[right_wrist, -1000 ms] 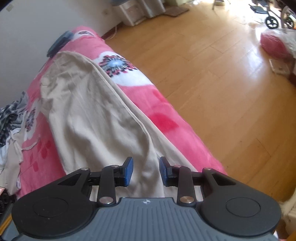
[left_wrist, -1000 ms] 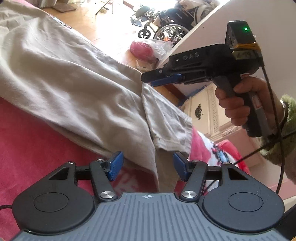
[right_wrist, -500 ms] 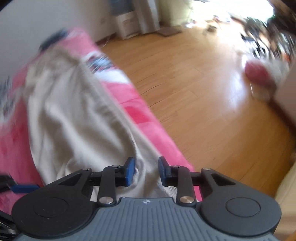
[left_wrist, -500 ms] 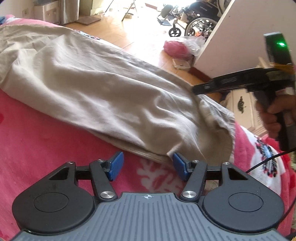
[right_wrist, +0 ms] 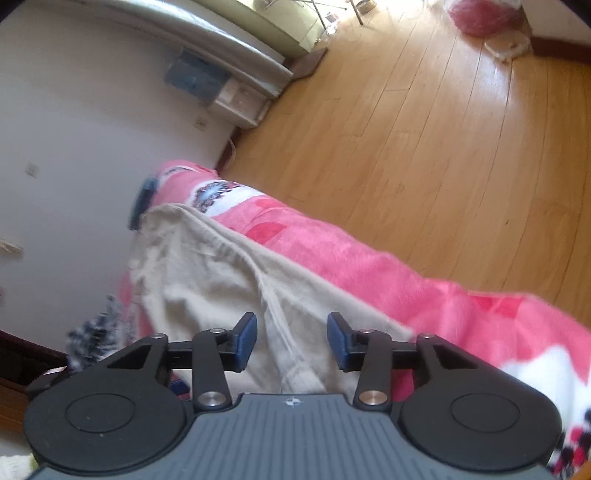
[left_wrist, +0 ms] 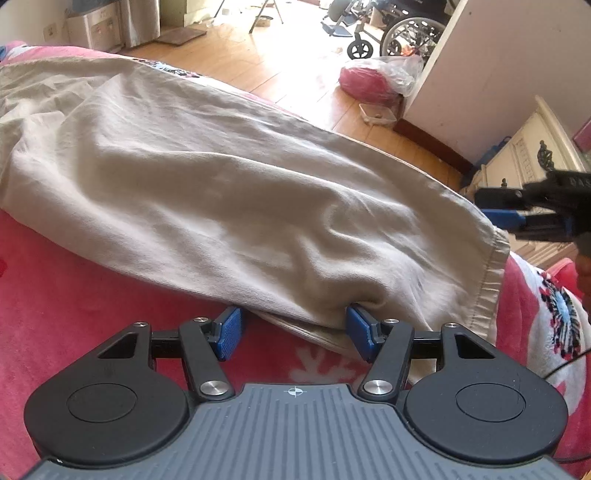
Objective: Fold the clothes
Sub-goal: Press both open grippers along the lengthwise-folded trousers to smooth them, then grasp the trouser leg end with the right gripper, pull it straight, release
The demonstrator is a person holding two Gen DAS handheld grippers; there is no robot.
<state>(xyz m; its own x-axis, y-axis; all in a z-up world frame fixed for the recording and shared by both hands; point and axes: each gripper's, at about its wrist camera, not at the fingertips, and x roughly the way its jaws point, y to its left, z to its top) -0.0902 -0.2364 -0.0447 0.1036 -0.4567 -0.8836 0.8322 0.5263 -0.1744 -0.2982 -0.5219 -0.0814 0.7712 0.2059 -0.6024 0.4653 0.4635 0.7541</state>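
Two grippers work over one garment: a pair of beige trousers (left_wrist: 229, 192) of woven cotton twill, creased and softly rumpled, laid lengthwise on a bed under a fuzzy pink blanket (left_wrist: 74, 288) printed with white and dark flower shapes. The trousers run along the bed's edge nearest the wooden plank floor (right_wrist: 424, 155), their stitched hem (left_wrist: 487, 273) close to the bed's end where the blanket shows a white patch.

The left gripper (left_wrist: 293, 334) has black linkage arms and blue ribbed pads. Its jaws stand spread about halfway. The right-hand pad (left_wrist: 360, 332) pushes into a fold of the trouser cloth, which bulges over it, while the other pad sits just clear of the fabric's lower edge over the blanket. The cloth edge lies between the pads, but they are not pinched together on it.

The right gripper (right_wrist: 291, 341) is built the same way; from the left wrist view it (left_wrist: 532, 214) appears at the right, just beyond the hem. Its jaws are opening, with a ridge of beige cloth lying below and between the pads, not gripped; whether the pads touch it I cannot tell.

On the floor beyond the bed sits a clear plastic bag (left_wrist: 373, 83) with something red inside, and wheelchairs (left_wrist: 399, 33) stand behind it.
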